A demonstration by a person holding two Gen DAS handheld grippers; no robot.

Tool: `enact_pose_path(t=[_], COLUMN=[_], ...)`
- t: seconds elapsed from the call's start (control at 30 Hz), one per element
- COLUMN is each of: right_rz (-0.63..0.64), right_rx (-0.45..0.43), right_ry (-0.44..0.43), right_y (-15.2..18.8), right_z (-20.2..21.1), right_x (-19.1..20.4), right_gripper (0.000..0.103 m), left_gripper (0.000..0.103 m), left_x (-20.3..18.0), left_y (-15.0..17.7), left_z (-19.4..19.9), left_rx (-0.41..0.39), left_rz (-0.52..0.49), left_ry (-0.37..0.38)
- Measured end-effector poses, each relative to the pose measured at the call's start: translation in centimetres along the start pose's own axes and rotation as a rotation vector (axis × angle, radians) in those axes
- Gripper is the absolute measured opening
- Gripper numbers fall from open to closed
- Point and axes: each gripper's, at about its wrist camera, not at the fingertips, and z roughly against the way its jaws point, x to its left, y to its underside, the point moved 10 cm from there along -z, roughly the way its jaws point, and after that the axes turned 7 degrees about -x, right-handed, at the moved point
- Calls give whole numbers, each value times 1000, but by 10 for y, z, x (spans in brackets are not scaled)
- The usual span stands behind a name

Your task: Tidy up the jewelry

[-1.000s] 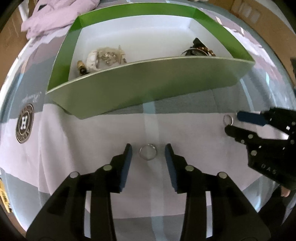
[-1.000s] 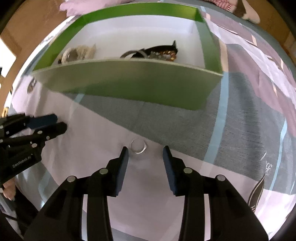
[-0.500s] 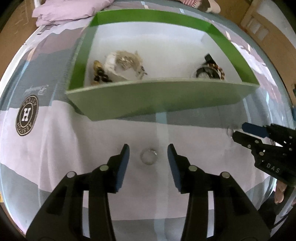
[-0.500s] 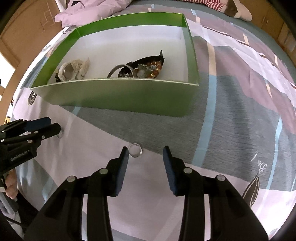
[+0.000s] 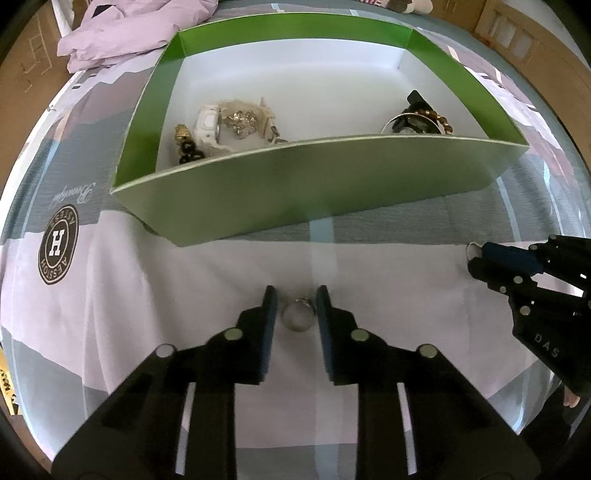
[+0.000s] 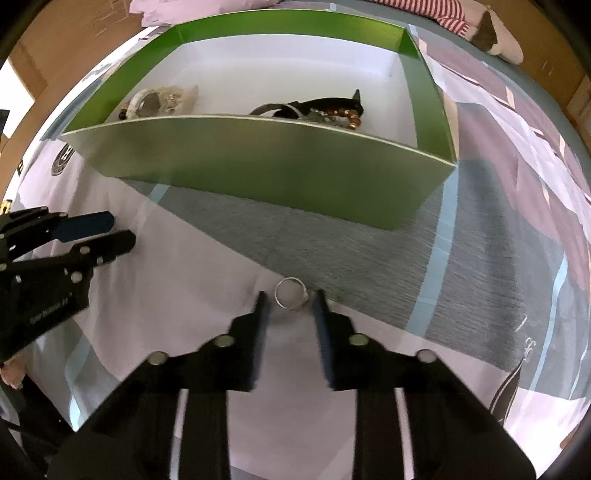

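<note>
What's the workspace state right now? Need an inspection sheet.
Surface: patchwork bedspread, lying flat.
Job's things: green box holds a white watch, a black watch and beads; first ring and second ring lie on the bedspread in front of it.
Clutter: lilac garment behind the box.
Tools: left tool around the first ring, right tool around the second ring; both have just been closing, and it is unclear whether the pads touch.
Cables: nothing seen.
Surroundings: brown furniture at the edges, indistinct.
</note>
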Motion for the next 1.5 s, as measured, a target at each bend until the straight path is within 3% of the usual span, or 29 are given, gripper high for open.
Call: enact_pose_path(t=[0.27,0.47,0.67,0.83,1.23,1.43,1.5], right_rz=[5,-5,-116,-146,0,56,73], right_rx=[-9,-10,-42,-30,-74,-84,-89], right_ry=[-1,-11,-52,-60,55,59,73], right_y=[6,0,-9,-12,-13,-10,-10], right_z=[6,2,14,10,-10,-7,-8], right_x=[5,-2,-16,-22,2,15,17], right_gripper=[10,10,34,35,35,19,19], left_gripper=[18,18,26,29,35,30,28], left_x=[-3,1,3,3,-8,-10,-12], left_y=[-2,-2,-4,-5,-1,-1,-1], left_z=[0,1,3,3,0,0,-1], left_rx=[-1,7,2,-6,-41,-53,-57], left_rz=[-11,20,47,43,-43,-56,-68], left_ry=[4,21,28,29,-3,-11,-9])
